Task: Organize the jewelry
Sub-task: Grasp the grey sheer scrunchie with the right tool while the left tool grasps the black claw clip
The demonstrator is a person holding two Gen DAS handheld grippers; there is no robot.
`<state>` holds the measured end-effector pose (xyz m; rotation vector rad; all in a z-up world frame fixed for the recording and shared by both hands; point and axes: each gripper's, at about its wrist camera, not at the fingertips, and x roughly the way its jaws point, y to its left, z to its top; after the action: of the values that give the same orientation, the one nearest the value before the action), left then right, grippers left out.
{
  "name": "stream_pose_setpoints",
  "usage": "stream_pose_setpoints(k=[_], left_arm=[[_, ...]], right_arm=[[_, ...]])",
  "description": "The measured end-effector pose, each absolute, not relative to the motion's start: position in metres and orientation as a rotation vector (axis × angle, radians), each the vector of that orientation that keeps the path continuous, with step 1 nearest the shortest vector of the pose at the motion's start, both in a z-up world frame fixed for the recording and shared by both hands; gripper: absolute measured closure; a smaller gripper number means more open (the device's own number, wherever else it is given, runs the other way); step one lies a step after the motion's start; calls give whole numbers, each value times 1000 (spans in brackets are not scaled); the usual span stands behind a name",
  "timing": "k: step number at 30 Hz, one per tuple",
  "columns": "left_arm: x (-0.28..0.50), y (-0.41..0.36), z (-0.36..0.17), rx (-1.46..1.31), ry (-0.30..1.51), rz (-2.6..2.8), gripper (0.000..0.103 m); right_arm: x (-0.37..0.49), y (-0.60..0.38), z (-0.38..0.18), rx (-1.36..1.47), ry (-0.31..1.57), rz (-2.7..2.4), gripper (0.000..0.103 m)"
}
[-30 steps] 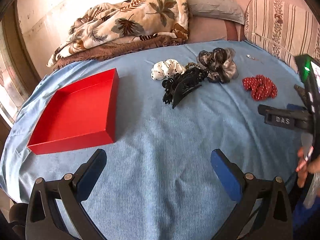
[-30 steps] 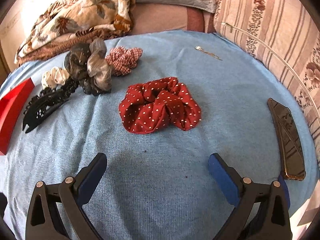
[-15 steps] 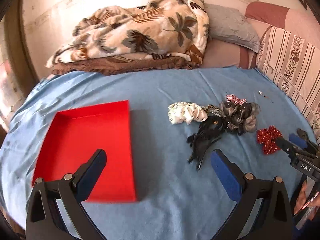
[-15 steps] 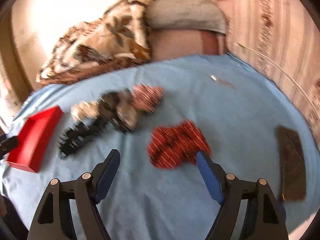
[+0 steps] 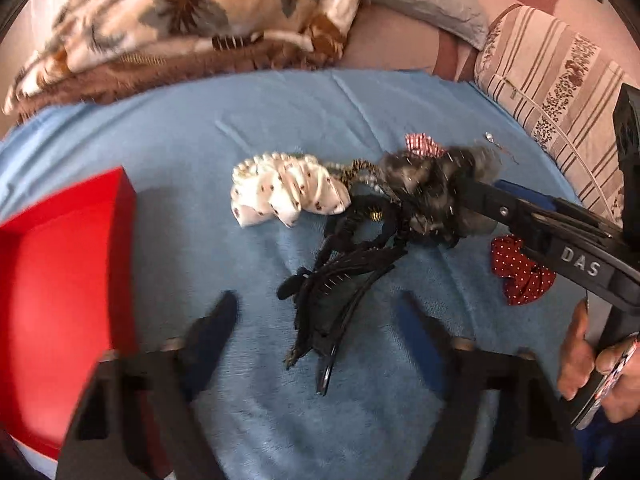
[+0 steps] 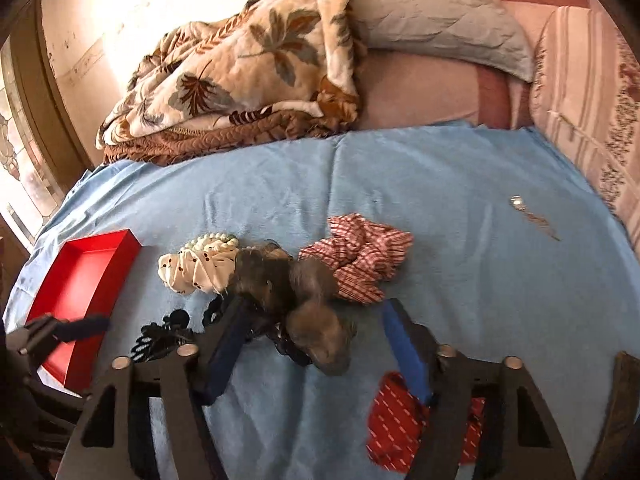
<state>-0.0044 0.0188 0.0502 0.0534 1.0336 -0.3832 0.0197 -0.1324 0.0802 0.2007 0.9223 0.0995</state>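
Observation:
A pile of hair accessories lies on the blue cloth (image 5: 280,128). A black claw clip (image 5: 336,300) lies between the open fingers of my left gripper (image 5: 316,320). A white dotted scrunchie (image 5: 284,194), a grey scrunchie (image 6: 308,300) and a red checked scrunchie (image 6: 360,256) lie behind it. My right gripper (image 6: 316,336) is open around the grey scrunchie. A red polka-dot scrunchie (image 6: 400,420) lies under its right finger. An open red box (image 5: 52,288) stands at the left. A small silver piece (image 6: 532,216) lies far right.
A leaf-print blanket (image 6: 248,68) and pillows (image 6: 432,20) lie behind the cloth. A striped cushion (image 5: 560,76) stands at the right. A dark phone (image 6: 616,408) lies at the cloth's right edge.
Both grippers moved forward and down to the pile. The left now straddles the black claw clip; the right has passed the red polka-dot scrunchie and reached the grey one.

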Motion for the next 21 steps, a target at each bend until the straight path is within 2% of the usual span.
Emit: stream_pose_setpoints(k=[1,2,3,6,16,21], left_arm=[[-1,18,46,32,1060,-388,59],[1,19,43,16,1077,-389,64],[2,20,42,9,1083,-381,72],[-2,24,42,-20,1083,-382,74],[-45,51,85,-135,1016,-410,76],[-64,68,99,-152,985,-387,76]], right_arm=[[24,-132,76,216,945,118,64],[25,-132,74,235,960,133,76],[26,-133,73,250,965,142,81],[18,-134,76,289,961,167,92],[-29,-138,104,371,919,218,96],[-65,-142,112,521,931,303,96]])
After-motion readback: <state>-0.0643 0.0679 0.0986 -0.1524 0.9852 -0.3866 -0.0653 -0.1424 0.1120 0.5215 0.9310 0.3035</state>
